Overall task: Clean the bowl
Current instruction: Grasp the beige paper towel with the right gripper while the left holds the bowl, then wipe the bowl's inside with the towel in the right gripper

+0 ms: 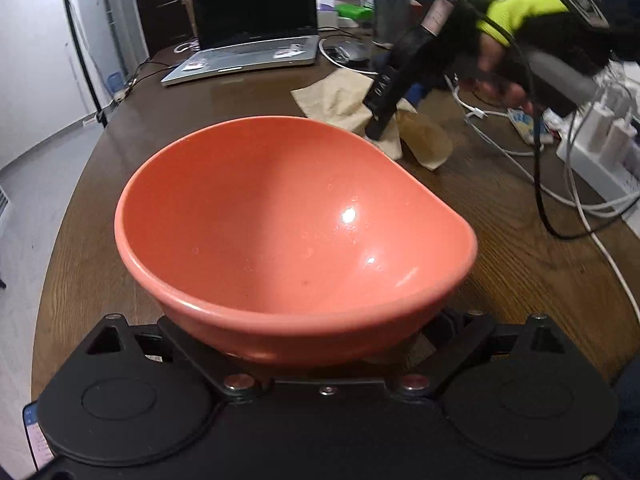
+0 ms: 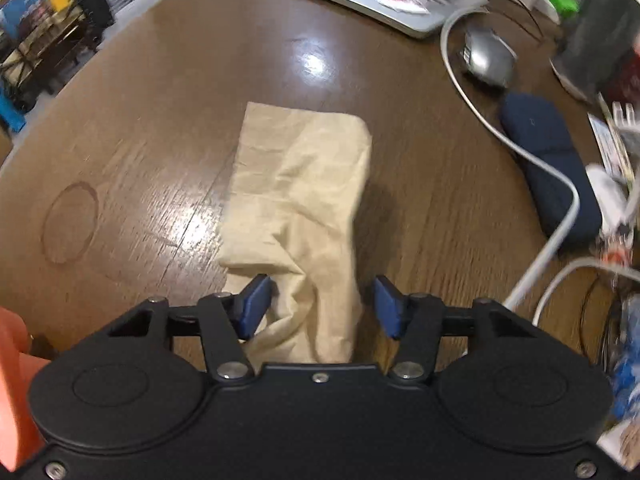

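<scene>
Over beige cloth [image 2: 298, 216], right tongs [image 2: 322, 306] spread, angled down

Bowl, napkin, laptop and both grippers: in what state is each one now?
bowl: tilted, held by the left gripper, inside has small droplets.
napkin: crumpled, lying on the table.
laptop: open, screen dark.
right gripper: open, fingers either side of the napkin.
left gripper: fingertips hidden under the bowl.

One bowl [image 1: 296, 216], one cloth [image 2: 298, 216], one laptop [image 1: 248, 24], one mouse [image 2: 488, 56], two tongs [image 2: 322, 304].
</scene>
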A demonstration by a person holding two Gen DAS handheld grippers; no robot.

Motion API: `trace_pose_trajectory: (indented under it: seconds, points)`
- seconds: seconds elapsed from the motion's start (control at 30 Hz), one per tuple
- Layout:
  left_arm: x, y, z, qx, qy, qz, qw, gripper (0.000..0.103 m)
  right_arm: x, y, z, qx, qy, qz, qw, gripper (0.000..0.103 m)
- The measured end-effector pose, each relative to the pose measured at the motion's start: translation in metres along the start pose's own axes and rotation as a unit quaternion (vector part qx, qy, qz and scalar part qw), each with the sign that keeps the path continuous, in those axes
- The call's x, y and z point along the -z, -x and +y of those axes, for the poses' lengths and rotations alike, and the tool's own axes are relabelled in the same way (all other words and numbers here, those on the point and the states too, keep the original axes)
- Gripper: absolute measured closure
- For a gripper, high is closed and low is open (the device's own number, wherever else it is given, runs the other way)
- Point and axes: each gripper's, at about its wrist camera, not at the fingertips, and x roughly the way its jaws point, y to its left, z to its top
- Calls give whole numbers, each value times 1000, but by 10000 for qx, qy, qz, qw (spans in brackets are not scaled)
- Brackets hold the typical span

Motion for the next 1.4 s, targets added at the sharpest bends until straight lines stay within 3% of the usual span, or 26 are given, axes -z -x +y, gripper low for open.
trace_pose_trajectory:
  seconds: [0.03, 0.13, 0.27, 0.4, 0.6, 0.63, 0.7, 0.9, 1.03, 1.17, 1.4]
  points:
    - [0, -1, -1, 12, -42, 14, 10000, 10, 3, 4, 5, -60, 271, -17, 9996, 100]
    - [-1, -6, -3, 41, -181, 87, 9998, 10, 11, 18, 21, -238, 1083, -69, 9938, 100]
    - [-2, -11, -5, 34, -564, 249, 9981, 10, 22, 36, 42, -474, 2152, -138, 9753, 100]
    - [-6, -15, -7, -159, -1059, 259, 9939, 10, 33, 53, 63, -704, 3194, -204, 9448, 99]
    - [-4, -13, -29, -487, -2262, 214, 9726, 10, 55, 78, 98, -1094, 4569, -255, 8824, 99]
    - [-2, -12, -34, -537, -2478, 175, 9672, 10, 59, 78, 103, -1196, 4629, -243, 8780, 99]
    - [1, -12, -40, -578, -2723, 131, 9604, 10, 62, 76, 109, -1343, 4608, -285, 8768, 99]
    - [9, -15, -60, -578, -3217, -31, 9451, 9, 59, 69, 116, -2304, 4097, -371, 8819, 99]
    - [16, -16, -55, -631, -3165, 32, 9465, 9, 41, 77, 97, -2482, 3614, -804, 8952, 99]
    - [24, -16, -50, -696, -3273, 47, 9423, 10, 25, 87, 72, -2216, 3471, -1115, 9044, 99]
    - [24, -16, -48, -823, -3332, 8, 9393, 9, 18, 79, 24, -1968, 2942, -900, 9309, 100]
